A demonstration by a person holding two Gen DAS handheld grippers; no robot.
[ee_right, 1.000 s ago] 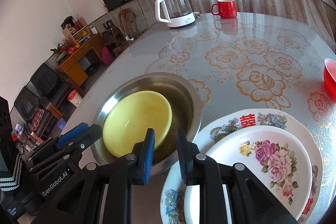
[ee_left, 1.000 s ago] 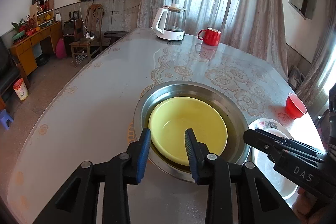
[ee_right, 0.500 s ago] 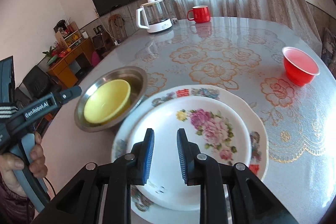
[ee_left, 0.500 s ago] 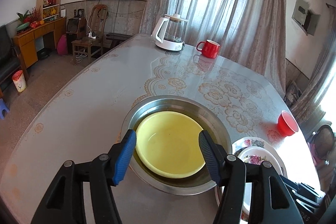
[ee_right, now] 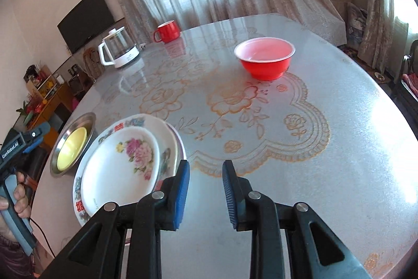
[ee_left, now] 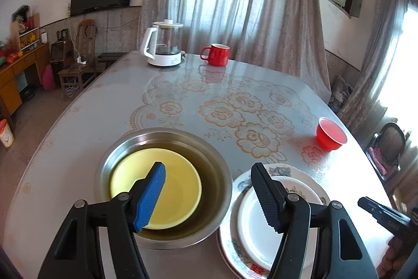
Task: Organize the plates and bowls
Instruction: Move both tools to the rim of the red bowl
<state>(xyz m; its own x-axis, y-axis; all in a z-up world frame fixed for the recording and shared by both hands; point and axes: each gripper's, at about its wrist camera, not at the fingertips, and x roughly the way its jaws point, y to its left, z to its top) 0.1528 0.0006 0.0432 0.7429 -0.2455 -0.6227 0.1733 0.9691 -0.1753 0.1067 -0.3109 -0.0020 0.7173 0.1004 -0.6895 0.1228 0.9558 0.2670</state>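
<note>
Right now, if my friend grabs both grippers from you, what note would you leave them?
Left gripper: jaws opening, nothing between them, hanging over the steel basin and the plates.
Right gripper: jaws opening, empty, above bare table, aimed toward the red bowl.
Things: the yellow bowl sits inside the steel basin. The small flowered plate lies on the big flowered plate, beside the basin. The red bowl stands alone, farther out on the table.
Done: yellow bowl nested, plates stacked.
Left: probably collect the red bowl and put it with the other bowls.
</note>
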